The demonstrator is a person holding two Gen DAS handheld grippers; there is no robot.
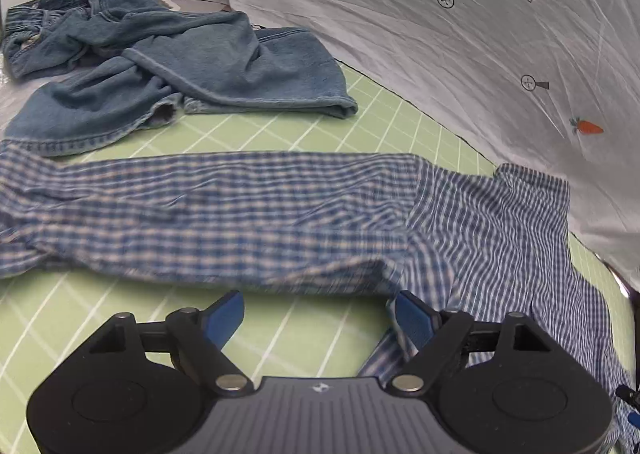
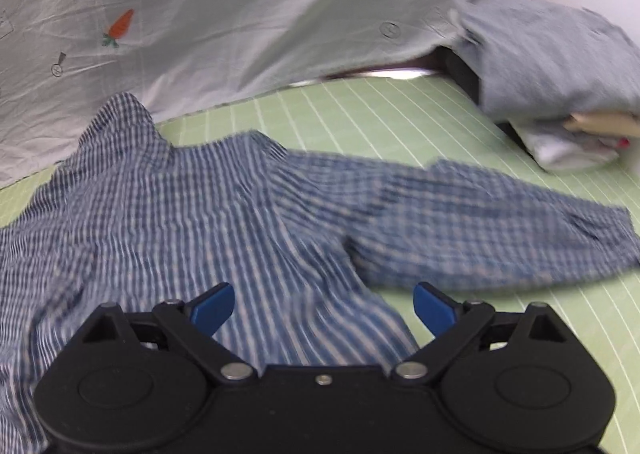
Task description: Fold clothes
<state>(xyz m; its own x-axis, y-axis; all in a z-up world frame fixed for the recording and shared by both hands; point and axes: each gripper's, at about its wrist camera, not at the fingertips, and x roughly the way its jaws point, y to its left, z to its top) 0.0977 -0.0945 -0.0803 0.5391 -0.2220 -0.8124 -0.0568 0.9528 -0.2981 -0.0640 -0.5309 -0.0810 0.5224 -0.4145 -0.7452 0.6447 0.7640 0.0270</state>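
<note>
A blue-and-white checked shirt point(image 1: 280, 214) lies spread on the green grid mat point(image 1: 280, 134), one sleeve stretched to the left. My left gripper point(image 1: 318, 312) is open and empty, just in front of the sleeve's near edge. In the right wrist view the same shirt point(image 2: 180, 214) lies with its other sleeve point(image 2: 500, 230) stretched to the right. My right gripper point(image 2: 322, 304) is open over the shirt's body, holding nothing.
Crumpled blue jeans point(image 1: 180, 54) lie at the mat's far left. A white sheet with a carrot print point(image 1: 460, 34) rises behind the mat. A stack of folded clothes point(image 2: 560, 86) sits at the far right of the mat point(image 2: 400, 126).
</note>
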